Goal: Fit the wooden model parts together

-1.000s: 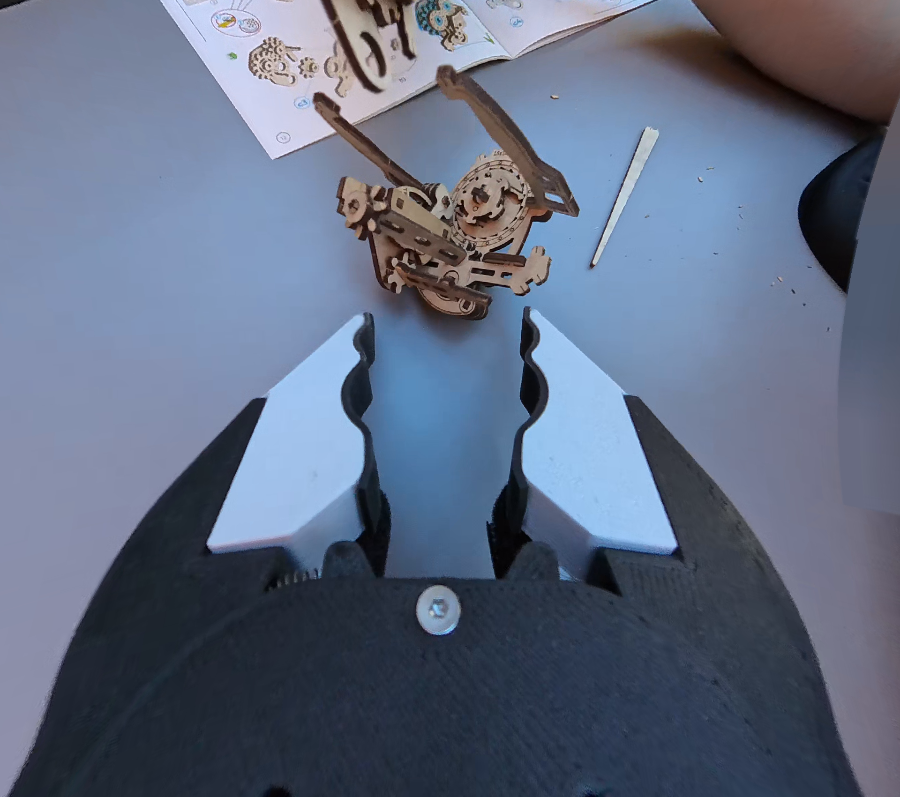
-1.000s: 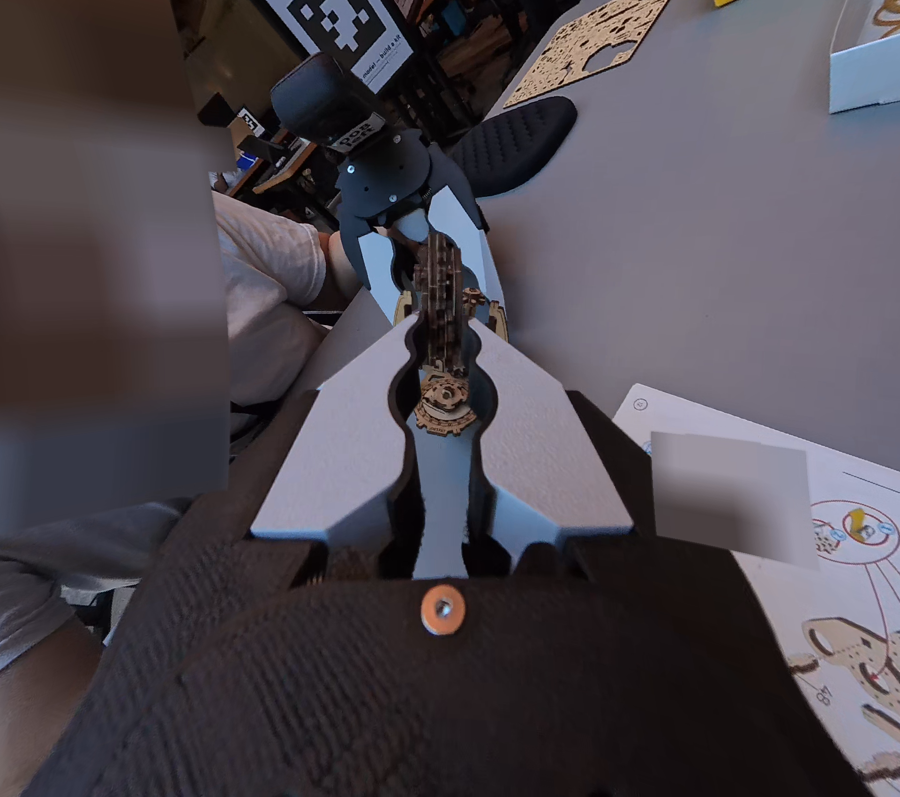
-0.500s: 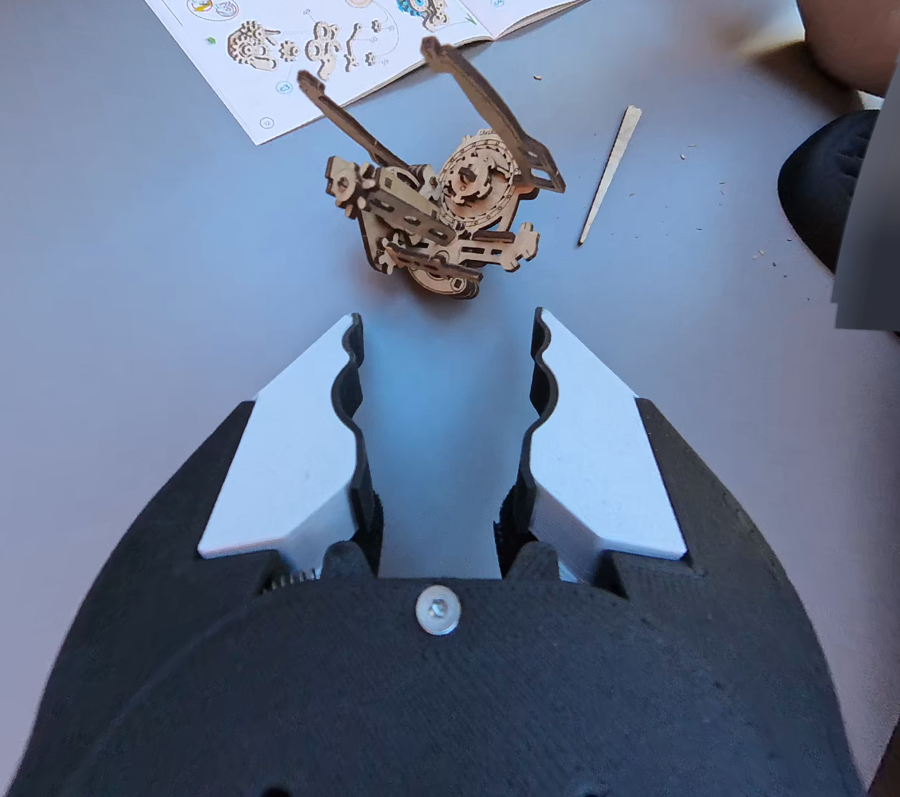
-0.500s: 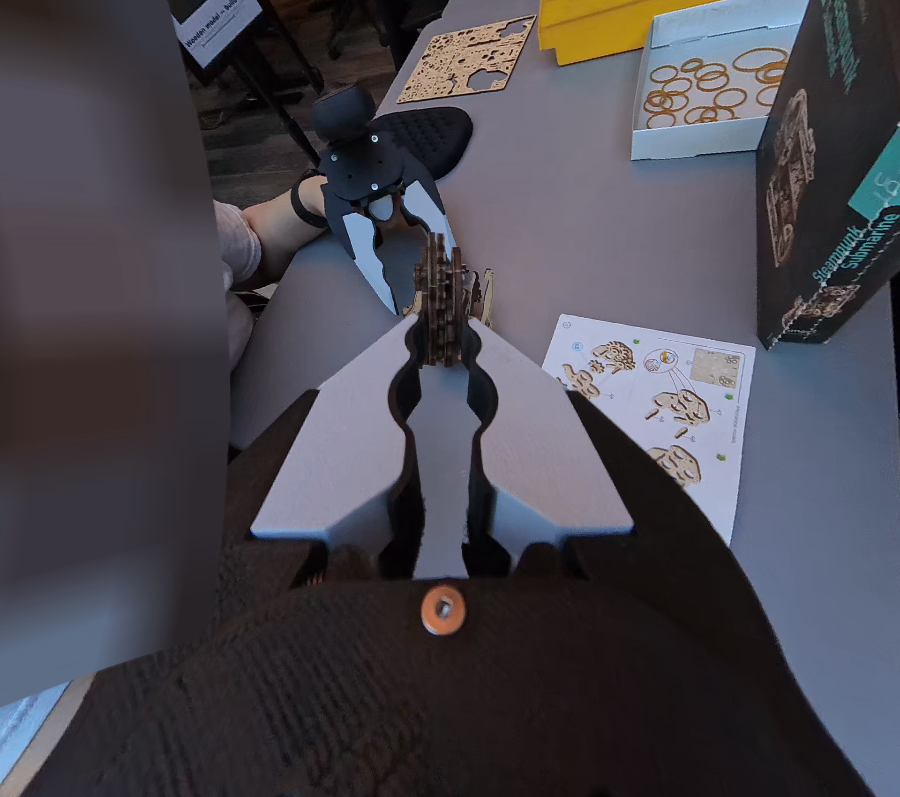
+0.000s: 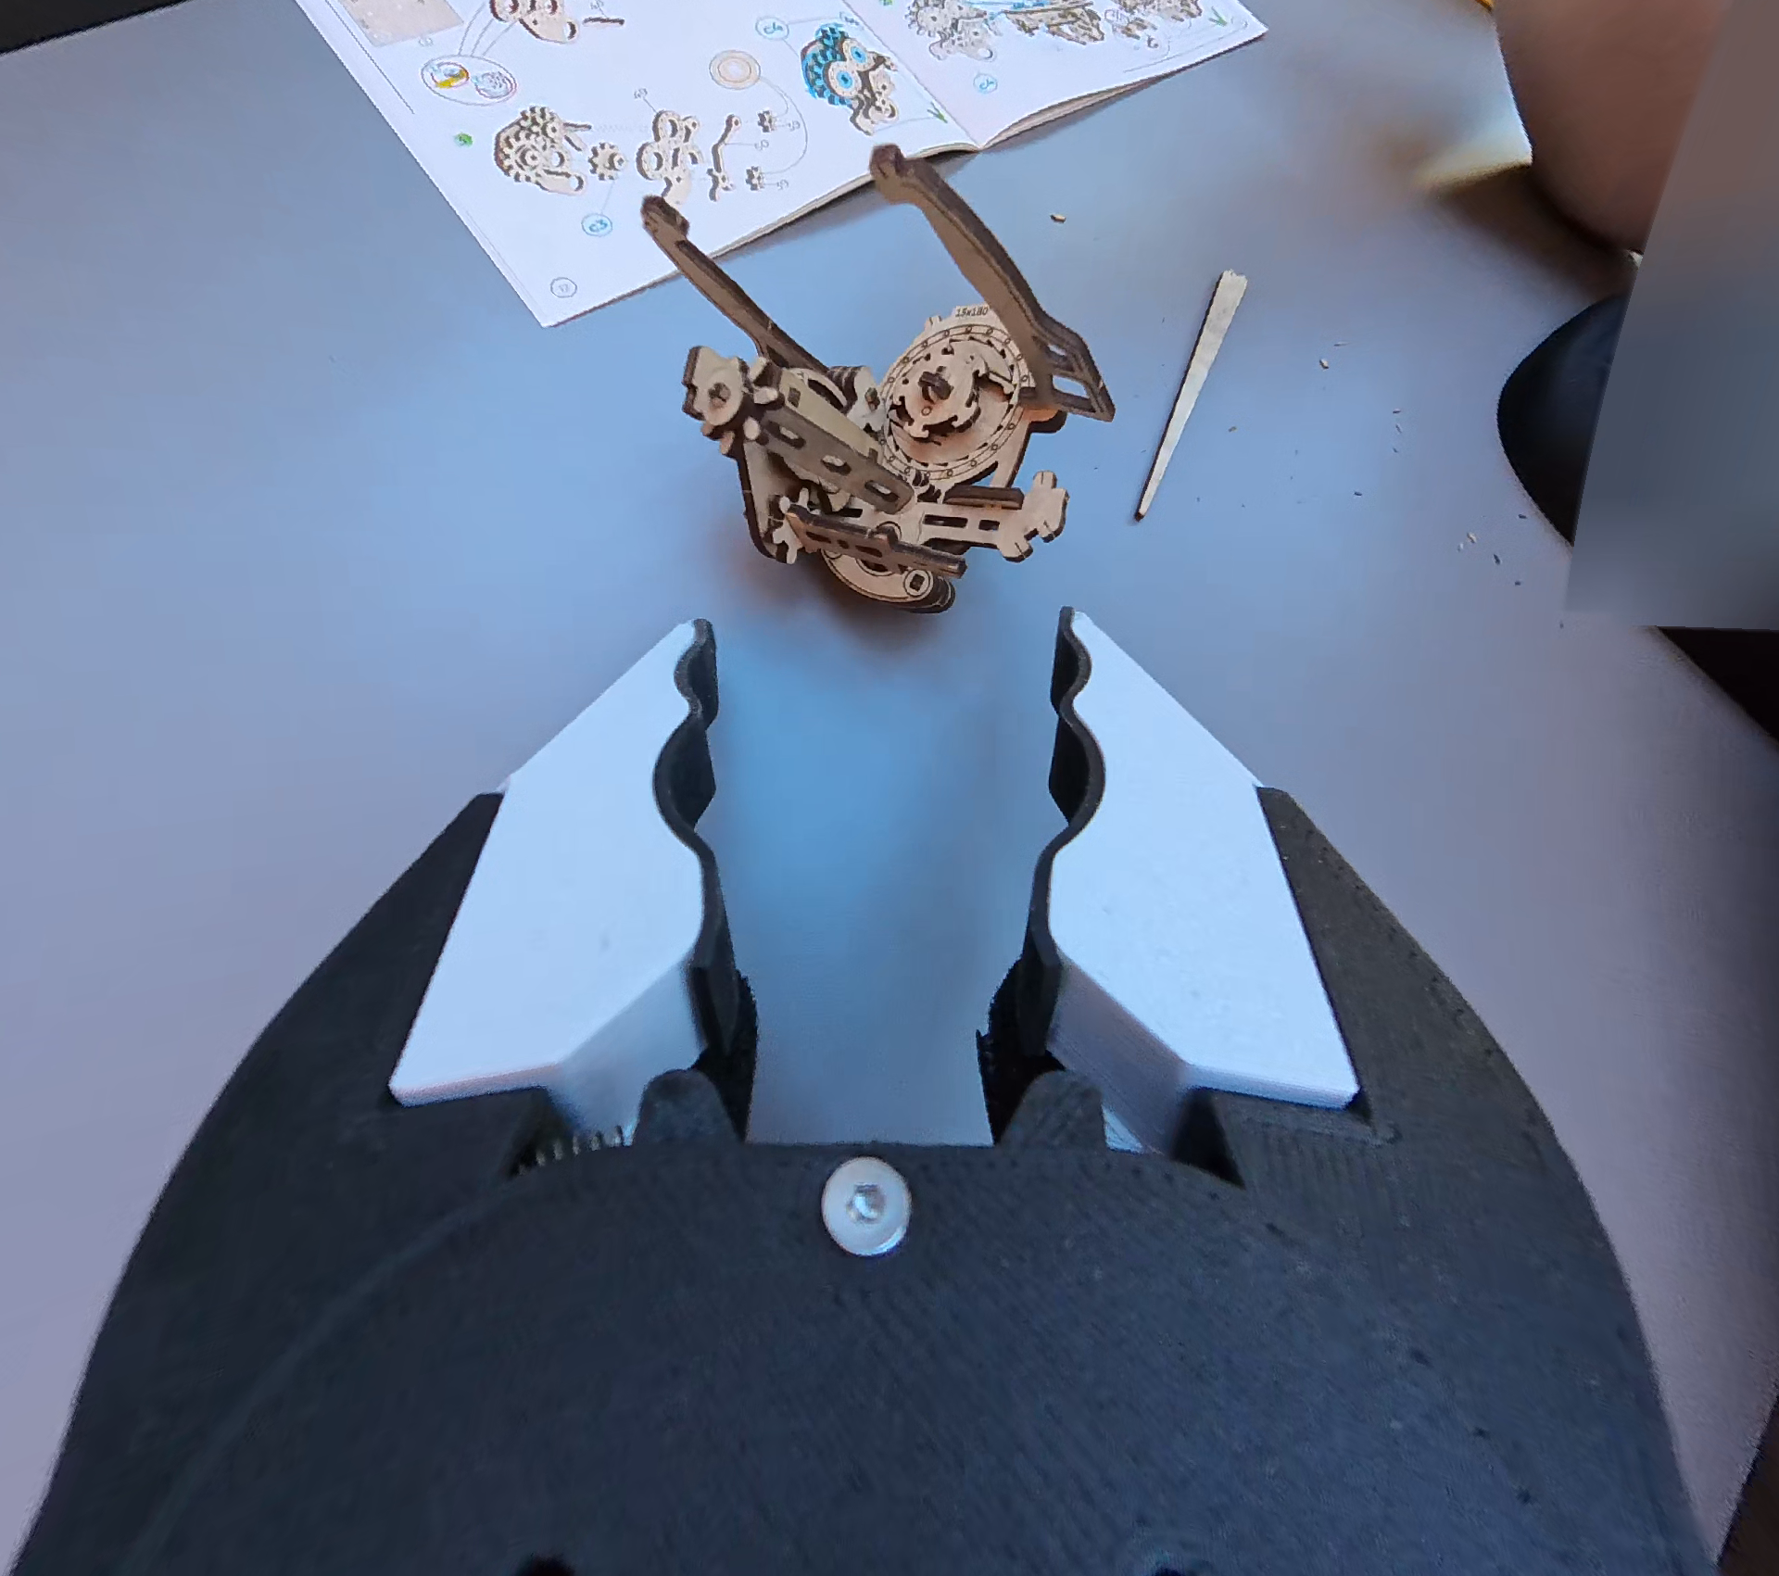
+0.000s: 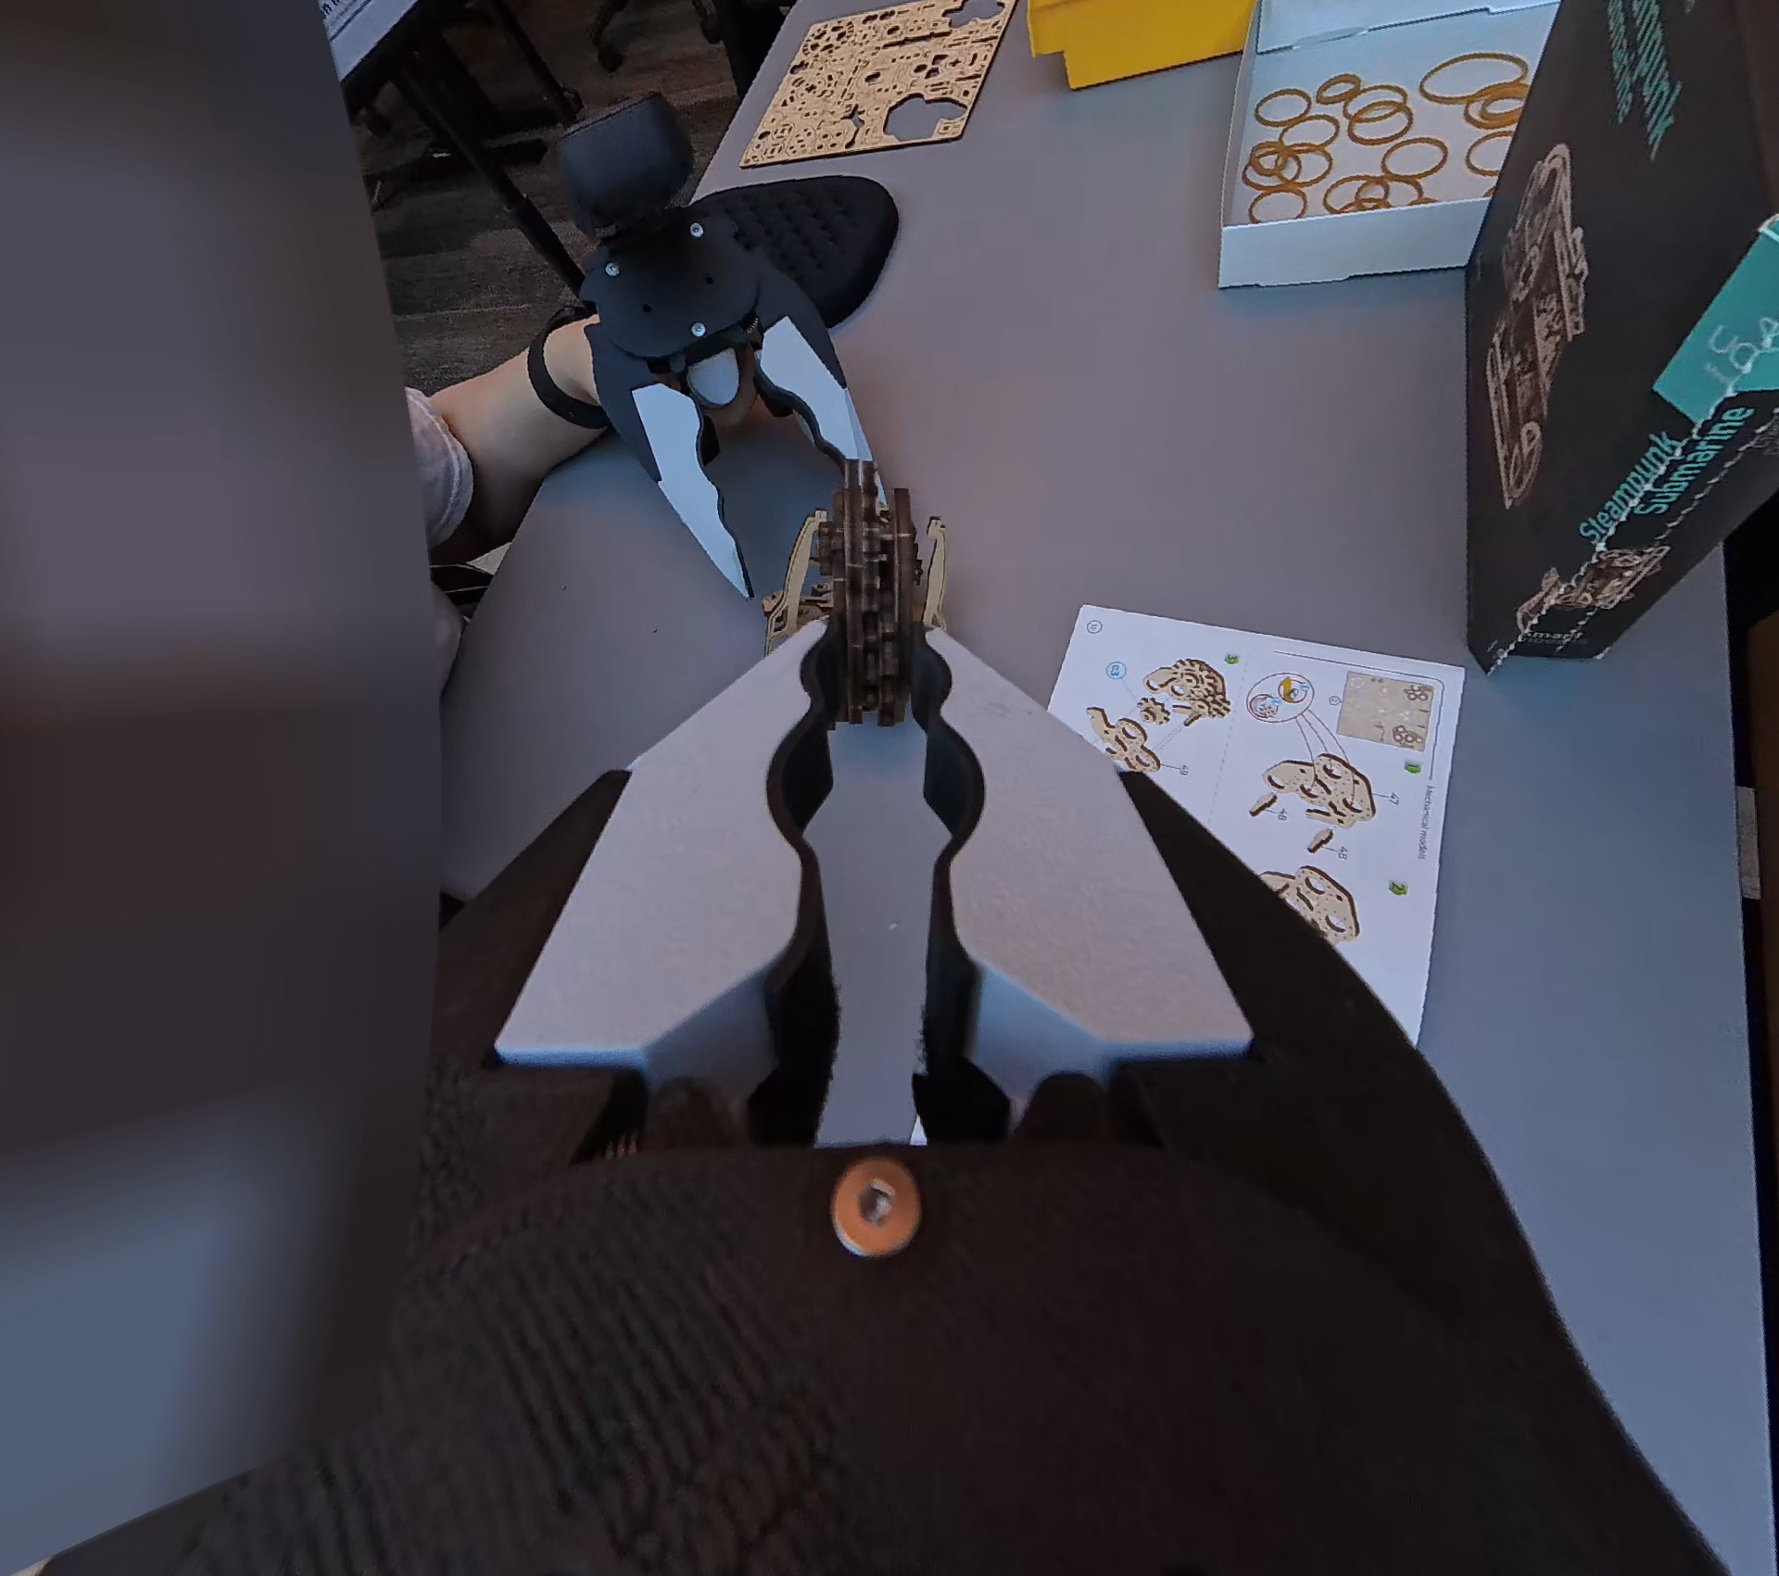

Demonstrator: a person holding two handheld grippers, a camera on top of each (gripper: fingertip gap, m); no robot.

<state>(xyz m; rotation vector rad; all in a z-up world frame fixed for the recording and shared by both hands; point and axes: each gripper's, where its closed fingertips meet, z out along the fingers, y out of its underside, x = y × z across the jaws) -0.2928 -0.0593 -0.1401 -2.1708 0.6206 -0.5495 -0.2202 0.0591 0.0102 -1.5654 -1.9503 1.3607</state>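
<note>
The partly built wooden assembly [image 5: 890, 461] stood on the grey table [image 5: 289, 567], its 2 dark arms raised, probably so the next part could drop between them. The left gripper [image 5: 881, 644] sat just short of it, fingers wide and empty, seemingly placed to steady it. The right gripper [image 6: 871, 654] pinched a stacked gear block [image 6: 871, 606] edge-on between narrow fingers, above the table near the assembly. The instruction booklet [image 5: 770, 18] lay open beyond, and a wooden pick [image 5: 1189, 394] lay beside the assembly.
</note>
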